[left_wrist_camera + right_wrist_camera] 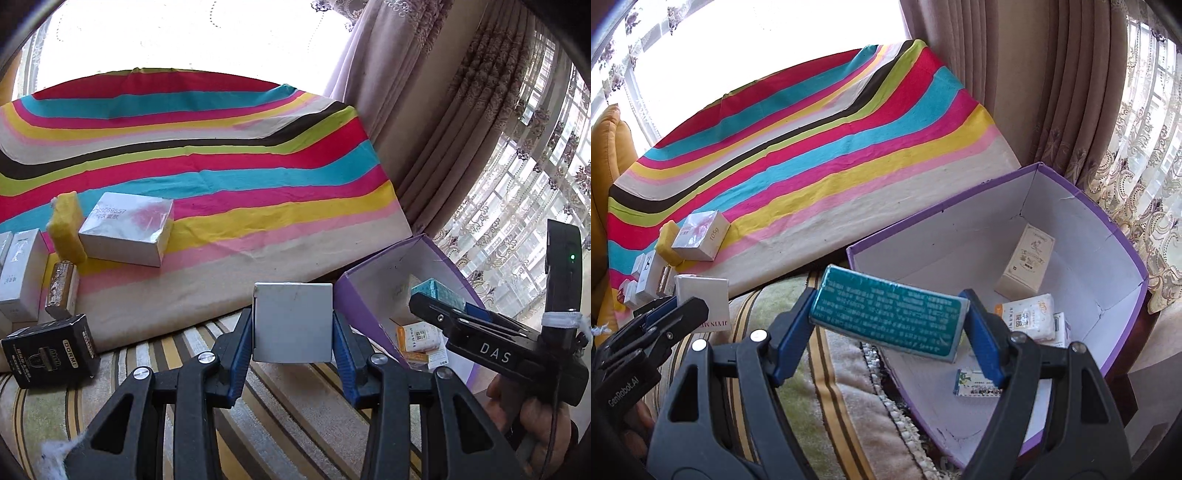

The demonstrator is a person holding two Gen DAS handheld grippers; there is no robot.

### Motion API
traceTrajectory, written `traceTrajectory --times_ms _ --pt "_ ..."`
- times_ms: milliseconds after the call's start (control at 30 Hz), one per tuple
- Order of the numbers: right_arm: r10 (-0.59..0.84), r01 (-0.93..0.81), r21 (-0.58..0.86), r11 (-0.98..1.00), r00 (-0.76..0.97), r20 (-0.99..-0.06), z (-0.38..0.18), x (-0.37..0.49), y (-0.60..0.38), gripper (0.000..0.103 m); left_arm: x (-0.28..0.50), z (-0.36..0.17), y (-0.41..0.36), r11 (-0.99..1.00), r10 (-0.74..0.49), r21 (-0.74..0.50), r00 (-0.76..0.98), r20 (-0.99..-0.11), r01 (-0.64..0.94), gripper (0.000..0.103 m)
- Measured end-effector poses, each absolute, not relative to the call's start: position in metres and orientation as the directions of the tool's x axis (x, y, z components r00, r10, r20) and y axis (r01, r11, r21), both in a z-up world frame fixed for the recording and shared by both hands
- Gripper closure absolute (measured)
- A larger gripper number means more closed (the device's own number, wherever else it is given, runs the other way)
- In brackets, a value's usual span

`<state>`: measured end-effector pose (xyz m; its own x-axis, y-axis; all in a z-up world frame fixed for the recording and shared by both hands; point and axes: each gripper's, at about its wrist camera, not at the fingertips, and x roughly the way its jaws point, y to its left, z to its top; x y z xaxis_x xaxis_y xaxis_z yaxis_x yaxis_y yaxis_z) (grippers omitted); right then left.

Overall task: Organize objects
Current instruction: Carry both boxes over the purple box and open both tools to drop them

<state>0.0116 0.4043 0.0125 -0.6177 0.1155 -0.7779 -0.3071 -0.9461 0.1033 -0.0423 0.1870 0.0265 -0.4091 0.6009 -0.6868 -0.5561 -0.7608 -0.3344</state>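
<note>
My left gripper (291,332) is shut on a plain white box (291,321), held above the striped sofa cushion just left of the purple box (354,295). In the right wrist view, that white box (701,302) shows at the left in the left gripper (670,310). My right gripper (890,325) is shut on a teal printed box (890,317), held tilted over the near left rim of the purple box (960,206). From the left wrist view, the right gripper (443,304) holds the teal box (437,291) over the purple box's white inside.
Several small boxes (1025,266) lie inside the purple box. On the striped cloth (221,147) sit a silver box (127,229), a yellow sponge (66,225), white boxes (22,273) and a black box (50,354). Curtains (424,110) hang behind. A hand (535,417) grips the right tool.
</note>
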Motion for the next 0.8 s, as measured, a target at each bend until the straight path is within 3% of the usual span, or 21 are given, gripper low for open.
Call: traceTrajectory --times_ms 667,800 --pt "0.256 -0.502 0.076 -0.861 -0.559 -0.788 -0.004 0.047 0.524 0.024 -0.033 0.031 0.323 -0.617 0.646 -0.293 -0.257 -0.719 -0.731 0.061" --pt "0.268 -0.528 0.076 -0.846 -0.545 -0.795 -0.009 0.051 0.538 0.023 -0.030 0.028 0.342 -0.593 0.648 -0.298 -0.225 -0.728 -0.748 0.054"
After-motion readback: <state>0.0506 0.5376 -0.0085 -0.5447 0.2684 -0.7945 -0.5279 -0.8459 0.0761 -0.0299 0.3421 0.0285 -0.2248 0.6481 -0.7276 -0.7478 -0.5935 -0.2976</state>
